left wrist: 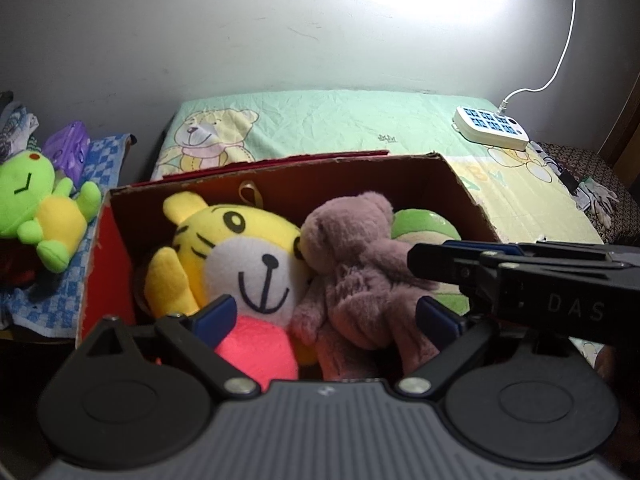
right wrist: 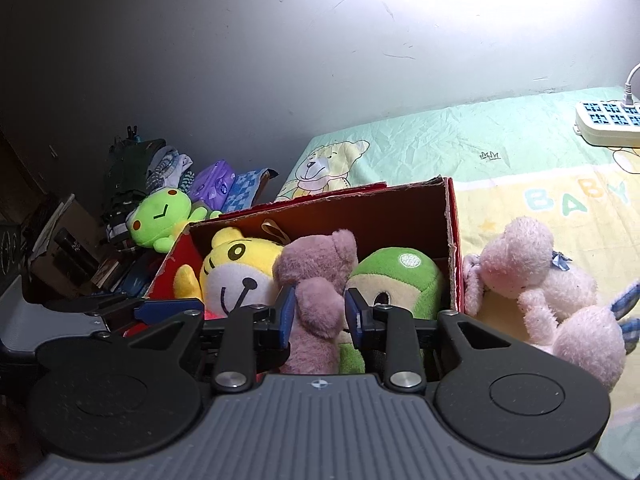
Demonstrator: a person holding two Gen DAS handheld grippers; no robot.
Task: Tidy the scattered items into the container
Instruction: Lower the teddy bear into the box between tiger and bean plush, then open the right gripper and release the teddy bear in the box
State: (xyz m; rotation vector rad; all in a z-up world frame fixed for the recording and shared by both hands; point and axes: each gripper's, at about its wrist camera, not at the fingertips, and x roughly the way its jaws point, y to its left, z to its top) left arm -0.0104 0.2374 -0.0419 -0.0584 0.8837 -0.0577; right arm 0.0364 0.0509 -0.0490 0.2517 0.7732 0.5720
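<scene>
Bed sheet apparently clear beyond box

The left gripper is showing black linkage arms, silver pivot screws, blue finger pads and a ribbed grey body with round black discs. The right gripper is looking identical; seen just right of the left gripper, its black side is bearing "DAS".

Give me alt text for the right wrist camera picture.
The right tool is shut on a mauve teddy bear in a red cardboard box, between a yellow tiger plush and a green plush. A pink plush lies outside on the bed sheet.
</scene>
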